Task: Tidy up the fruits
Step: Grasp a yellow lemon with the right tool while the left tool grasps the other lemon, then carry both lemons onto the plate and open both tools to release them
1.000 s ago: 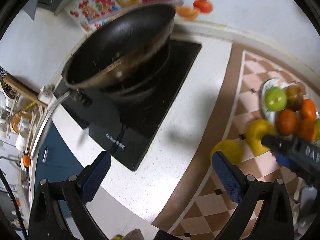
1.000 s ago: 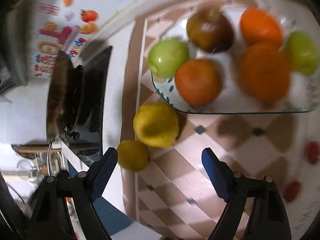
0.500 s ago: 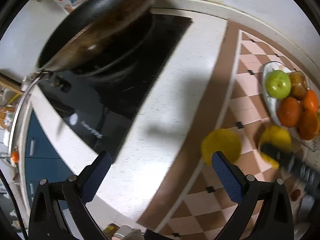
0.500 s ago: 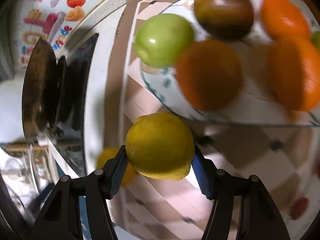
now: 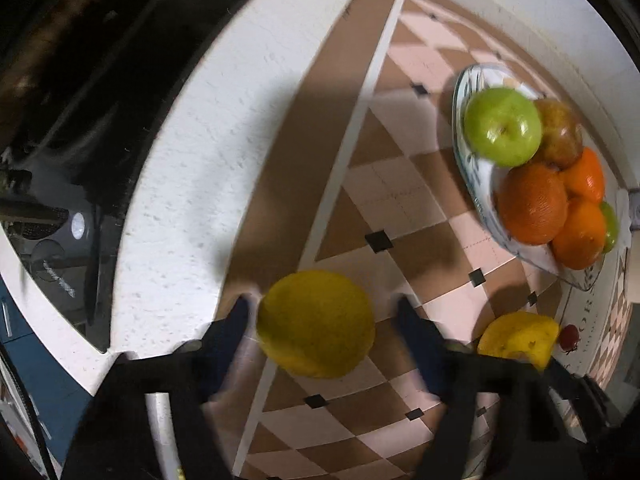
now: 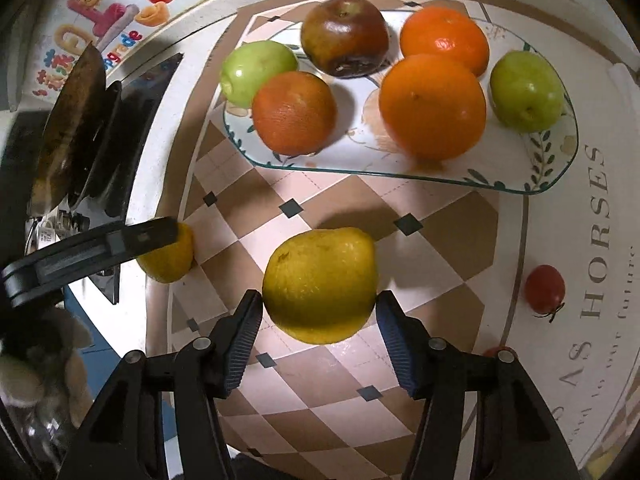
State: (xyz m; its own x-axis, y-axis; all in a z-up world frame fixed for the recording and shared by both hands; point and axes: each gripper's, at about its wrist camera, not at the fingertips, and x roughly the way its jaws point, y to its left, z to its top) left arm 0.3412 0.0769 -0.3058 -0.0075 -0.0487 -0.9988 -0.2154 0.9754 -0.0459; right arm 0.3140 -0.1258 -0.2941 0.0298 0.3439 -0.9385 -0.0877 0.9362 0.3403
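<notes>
My right gripper (image 6: 319, 312) is shut on a large yellow lemon (image 6: 320, 285) and holds it above the checkered mat, just before the glass fruit plate (image 6: 532, 186). The plate carries green apples (image 6: 256, 72), oranges (image 6: 432, 106) and a dark red apple (image 6: 344, 36). My left gripper (image 5: 322, 320) straddles a smaller yellow lemon (image 5: 316, 323) at the mat's left edge; its blurred blue pads (image 5: 236, 320) sit close on either side, and contact is unclear. The left gripper also shows in the right wrist view (image 6: 120, 240), over that lemon (image 6: 168, 258).
A black cooktop (image 5: 80, 100) with a dark pan (image 6: 68, 128) lies to the left on the white counter (image 5: 180, 160). Two small red tomatoes (image 6: 545, 289) lie on the mat at the right. The counter's front edge drops off at the lower left.
My right gripper closed around the large lemon and lifted it toward the plate. My left gripper swung right from the cooktop and came down around the smaller lemon, its jaws narrowing.
</notes>
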